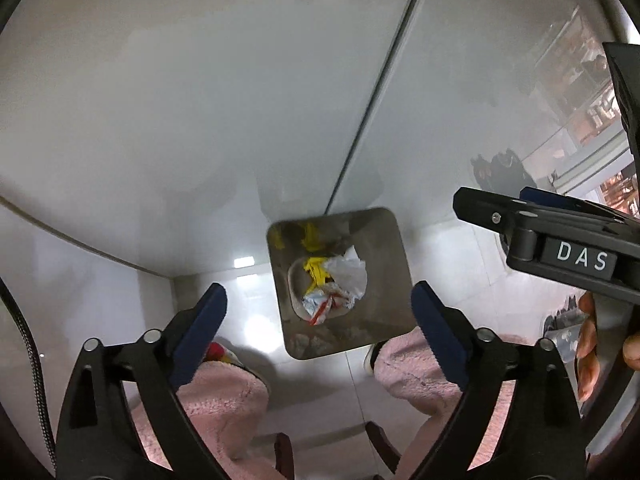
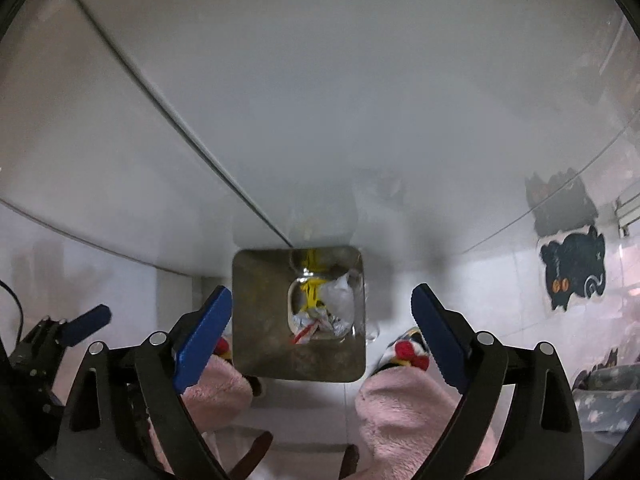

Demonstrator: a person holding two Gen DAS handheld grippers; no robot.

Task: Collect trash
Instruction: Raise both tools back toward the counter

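Both grippers, left gripper (image 1: pixel 320 312) and right gripper (image 2: pixel 322 316), are hanging with jaws released and empty, pointing down over the steel bin (image 1: pixel 394 264) where the crumpled trash (image 1: pixel 340 284) is lying.

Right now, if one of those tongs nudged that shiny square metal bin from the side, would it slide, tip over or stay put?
The metal bin looks tall and narrow, so a high push might tip it. The glossy floor tiles could let it slide instead. It holds only crumpled wrappers, so it is probably light.
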